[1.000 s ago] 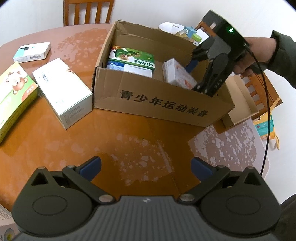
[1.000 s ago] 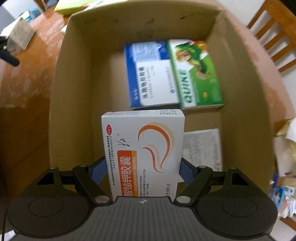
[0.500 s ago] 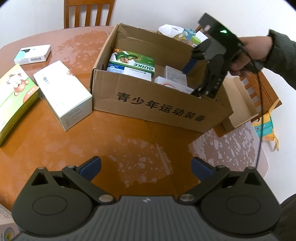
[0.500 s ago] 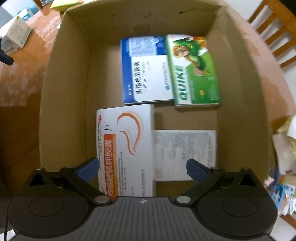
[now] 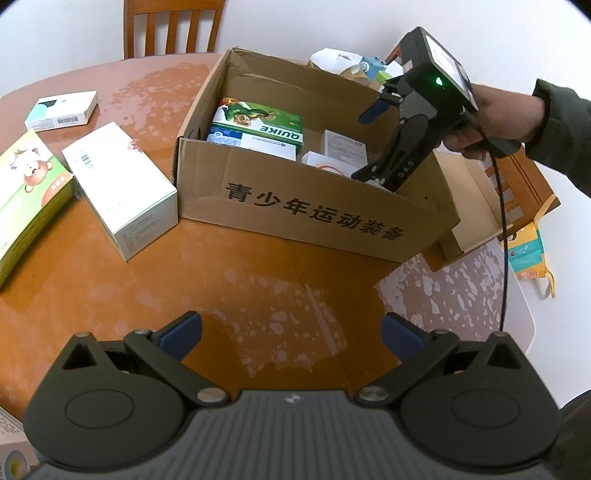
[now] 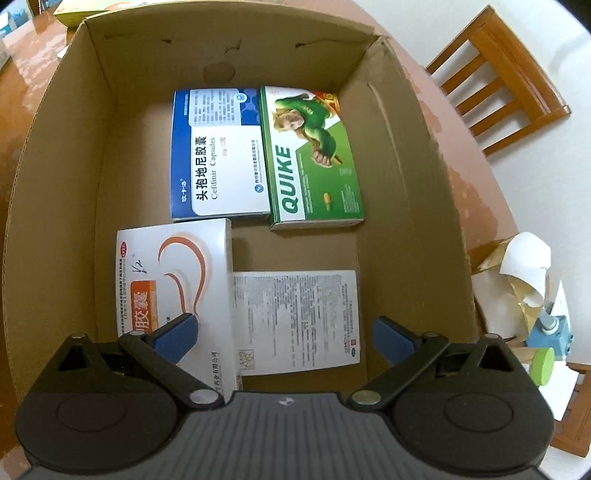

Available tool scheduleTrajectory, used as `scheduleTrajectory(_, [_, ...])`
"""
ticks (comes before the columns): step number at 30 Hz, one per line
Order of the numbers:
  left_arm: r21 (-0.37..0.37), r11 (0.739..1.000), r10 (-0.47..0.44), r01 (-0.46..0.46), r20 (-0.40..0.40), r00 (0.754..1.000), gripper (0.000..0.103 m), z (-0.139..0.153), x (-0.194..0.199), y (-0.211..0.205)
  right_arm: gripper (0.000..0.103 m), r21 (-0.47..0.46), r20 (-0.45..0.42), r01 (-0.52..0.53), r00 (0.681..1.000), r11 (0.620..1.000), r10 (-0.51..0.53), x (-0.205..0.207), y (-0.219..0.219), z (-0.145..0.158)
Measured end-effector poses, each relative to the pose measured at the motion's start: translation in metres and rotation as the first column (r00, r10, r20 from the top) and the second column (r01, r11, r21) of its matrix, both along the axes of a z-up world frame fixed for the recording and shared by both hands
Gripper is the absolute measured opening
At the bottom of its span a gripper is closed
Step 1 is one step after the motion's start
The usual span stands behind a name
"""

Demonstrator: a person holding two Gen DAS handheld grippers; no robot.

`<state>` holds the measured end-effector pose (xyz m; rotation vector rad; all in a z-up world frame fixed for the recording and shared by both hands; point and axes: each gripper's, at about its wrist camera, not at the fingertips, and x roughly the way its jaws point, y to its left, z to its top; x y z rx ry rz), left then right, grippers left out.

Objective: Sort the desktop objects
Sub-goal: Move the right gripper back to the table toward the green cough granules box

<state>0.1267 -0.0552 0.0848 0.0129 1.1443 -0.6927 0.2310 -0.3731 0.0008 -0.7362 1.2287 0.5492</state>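
A cardboard box (image 5: 314,210) stands on the round wooden table (image 5: 221,280). Inside lie a white-and-orange medicine box (image 6: 173,280), a white printed box (image 6: 295,317), a blue-and-white box (image 6: 218,155) and a green QUIKE box (image 6: 310,158). My right gripper (image 6: 282,336) is open and empty above the box's near end; it also shows in the left wrist view (image 5: 373,142). My left gripper (image 5: 291,332) is open and empty above the table in front of the box. A long white box (image 5: 118,188), a bear-print box (image 5: 26,199) and a small teal-and-white box (image 5: 61,110) lie left of it.
A wooden chair (image 5: 173,27) stands behind the table, another (image 6: 495,77) at the far side. Crumpled paper and a blue-and-green bottle (image 6: 546,343) sit beside the box's right wall. A yellow bag (image 5: 528,254) hangs off the table's right.
My right gripper opened and let go of the white-and-orange box, which now lies flat on the box floor. The gripper then rose and drew back. My left gripper stayed put.
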Motion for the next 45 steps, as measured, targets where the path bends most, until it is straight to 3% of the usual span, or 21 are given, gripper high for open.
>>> scheduleTrajectory(6, [0.000,1.000,0.006,-0.006,-0.006,1.000,0.103,-0.001,0.000,0.001,0.103,-0.062,0.119,0.019,0.993,0.998,-0.012,-0.002,-0.003,0.005])
scheduleTrajectory(11, [-0.004,1.000,0.006,-0.006,-0.008,1.000,0.103,-0.001,0.001,0.000,0.103,-0.090,0.136,-0.045,0.989,0.995,0.057,-0.006,0.008,0.003])
scheduleTrajectory(14, [-0.004,1.000,0.011,-0.011,-0.009,1.000,0.103,-0.002,0.002,0.001,0.103,-0.093,0.220,-0.036,0.974,0.995,0.056,-0.007,0.012,0.012])
scheduleTrajectory(19, [-0.007,1.000,0.010,-0.010,-0.011,1.000,0.103,-0.002,0.002,0.002,0.103,-0.136,0.145,-0.090,0.983,0.987,0.110,-0.010,0.018,-0.005])
scheduleTrajectory(24, [-0.005,1.000,0.010,-0.010,-0.009,1.000,0.103,-0.001,0.001,0.002,0.103,-0.079,0.066,-0.034,0.997,0.996,0.039,-0.010,0.011,-0.010])
scheduleTrajectory(27, [-0.003,1.000,0.013,-0.013,-0.008,1.000,0.103,-0.001,0.000,0.003,0.103,0.001,0.042,0.010,0.999,1.000,-0.010,-0.004,0.007,-0.003])
scheduleTrajectory(30, [-0.002,1.000,0.011,-0.011,-0.009,1.000,0.103,-0.001,-0.002,0.001,0.103,0.205,-0.063,0.067,0.997,0.977,-0.055,0.008,0.005,0.006])
scheduleTrajectory(31, [-0.002,1.000,0.007,-0.007,-0.010,1.000,0.103,-0.001,-0.003,0.000,0.103,0.229,-0.081,0.092,0.994,0.969,-0.076,0.013,0.007,0.004])
scheduleTrajectory(39, [-0.002,1.000,0.018,-0.018,-0.008,1.000,0.103,-0.001,-0.010,0.003,0.103,0.237,-0.052,0.097,0.995,0.967,-0.087,0.031,0.037,-0.008])
scheduleTrajectory(45, [-0.009,1.000,0.029,-0.029,-0.001,1.000,0.103,0.000,-0.011,0.005,0.103,0.188,-0.143,0.092,0.988,0.978,-0.065,0.045,0.044,-0.035])
